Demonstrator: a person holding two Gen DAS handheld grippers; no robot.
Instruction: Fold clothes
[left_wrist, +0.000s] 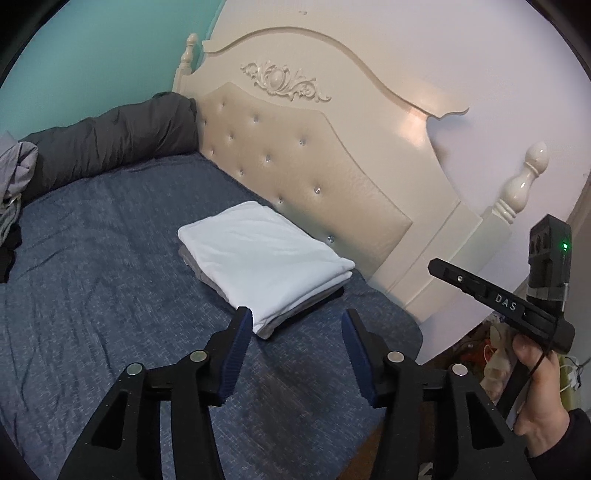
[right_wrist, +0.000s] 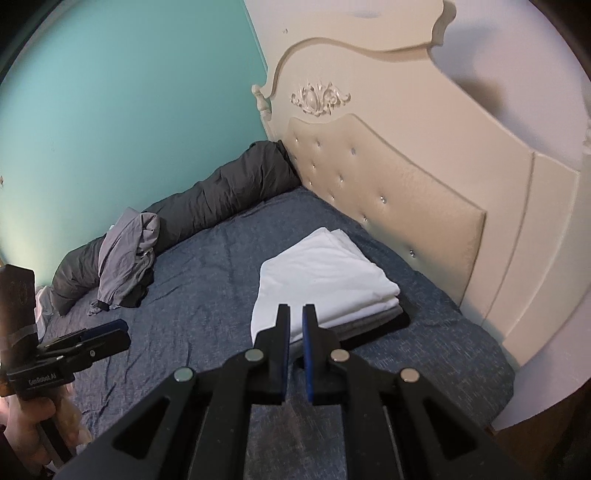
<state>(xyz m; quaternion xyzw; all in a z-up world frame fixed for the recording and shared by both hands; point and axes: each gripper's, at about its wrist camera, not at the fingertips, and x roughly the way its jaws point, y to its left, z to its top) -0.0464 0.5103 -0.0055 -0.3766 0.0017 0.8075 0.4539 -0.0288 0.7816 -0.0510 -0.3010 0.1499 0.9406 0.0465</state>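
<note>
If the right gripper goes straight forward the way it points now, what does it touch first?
Probably the folded white garment on top of the stack, at its near edge. The right gripper, jaws nearly shut and empty, points down at it; depth is unclear, so it might meet the blue bedsheet just before.

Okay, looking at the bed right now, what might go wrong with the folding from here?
The folded white garment tops a stack of folded clothes near the corner of the bed; a careless bump could slide it off. The left gripper is open just in front of it and might snag its edge. The crumpled grey clothes lie far across the bed, so dragging them over may wrinkle them more.
</note>
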